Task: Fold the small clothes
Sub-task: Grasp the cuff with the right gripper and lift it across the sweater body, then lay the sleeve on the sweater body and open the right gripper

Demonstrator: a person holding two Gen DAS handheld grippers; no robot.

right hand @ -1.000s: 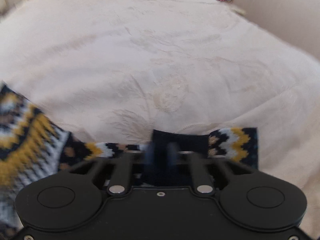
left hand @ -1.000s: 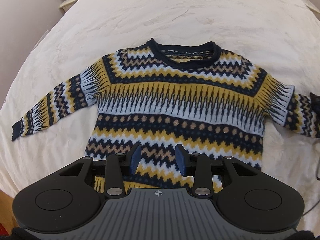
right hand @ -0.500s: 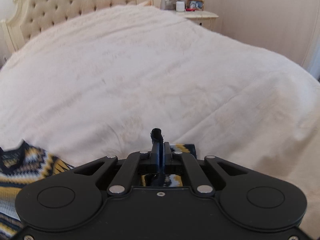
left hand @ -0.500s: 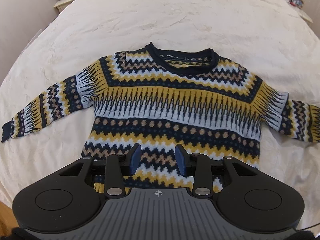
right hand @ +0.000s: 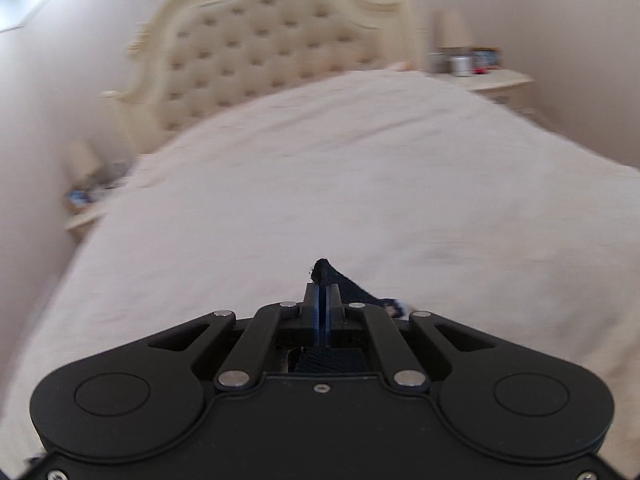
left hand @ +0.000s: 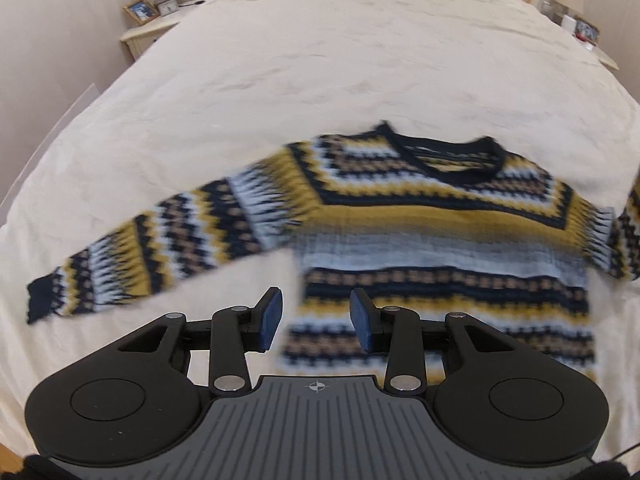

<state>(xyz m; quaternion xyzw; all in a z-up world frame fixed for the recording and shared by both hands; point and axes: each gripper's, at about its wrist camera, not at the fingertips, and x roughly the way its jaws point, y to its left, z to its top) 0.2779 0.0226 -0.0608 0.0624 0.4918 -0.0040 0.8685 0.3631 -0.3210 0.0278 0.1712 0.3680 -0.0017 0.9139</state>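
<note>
A small knitted sweater [left hand: 440, 232] in navy, mustard and pale blue bands lies flat on the cream bed [left hand: 320, 60], neck away from me. Its left sleeve [left hand: 132, 256] stretches out to the left. My left gripper [left hand: 316, 320] hovers over the hem's left corner, open, with nothing between its blue pads. The right sleeve [left hand: 628, 232] runs up off the right edge of the left wrist view. In the right wrist view my right gripper [right hand: 322, 300] is shut on the navy sleeve cuff [right hand: 322, 270], held above the bed [right hand: 360, 180]. The picture is blurred.
A tufted cream headboard [right hand: 280, 52] stands at the far end of the bed. Nightstands with lamps and picture frames flank it, one on the left [left hand: 148, 28] and one on the right [left hand: 584, 36]. Wide bare bedspread lies beyond the sweater.
My left gripper has slid to the left, so the sweater now sits right of centre. My right gripper has risen with the cuff in it and tilted up towards the headboard.
</note>
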